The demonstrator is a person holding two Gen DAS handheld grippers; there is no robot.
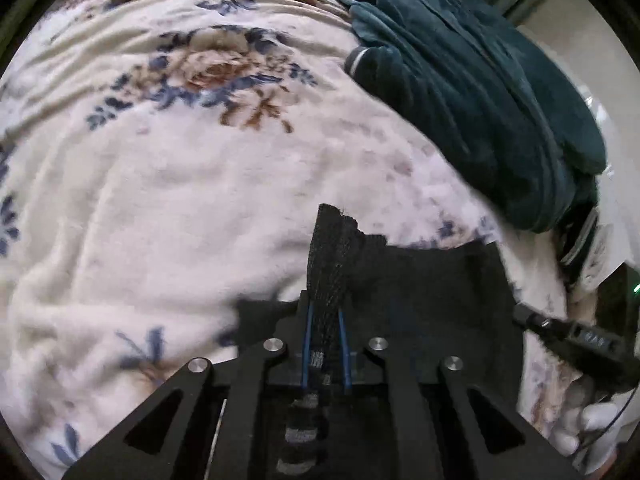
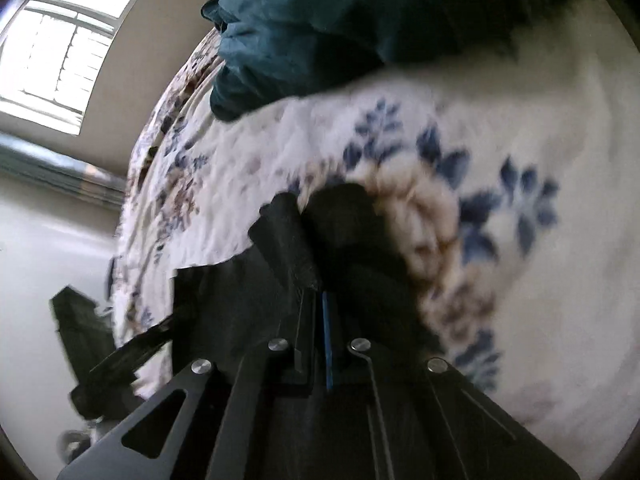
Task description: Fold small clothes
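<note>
A: How is the left gripper [image 1: 325,320] seen?

B: Its jaws are pressed together on a bunched edge of the black cloth [image 1: 432,292], which is drawn up between the blue-edged pads and sticks out past the tips.

A: And the right gripper [image 2: 316,300]?

B: The same black cloth [image 2: 224,300] is pinched there too; a rolled edge is clamped between its jaws. The picture is blurred, so finer detail cannot be told.

A: Where is the cloth found?

B: It is stretched between the two grippers, just over a white blanket [image 1: 168,208] printed with blue and brown flowers. Whether its lower part touches the blanket cannot be told.

A: What else is seen?

B: A crumpled dark green garment [image 1: 480,92] is laid on the blanket beyond the cloth. A bright window [image 2: 64,44] is seen from the right wrist, upper left.
</note>
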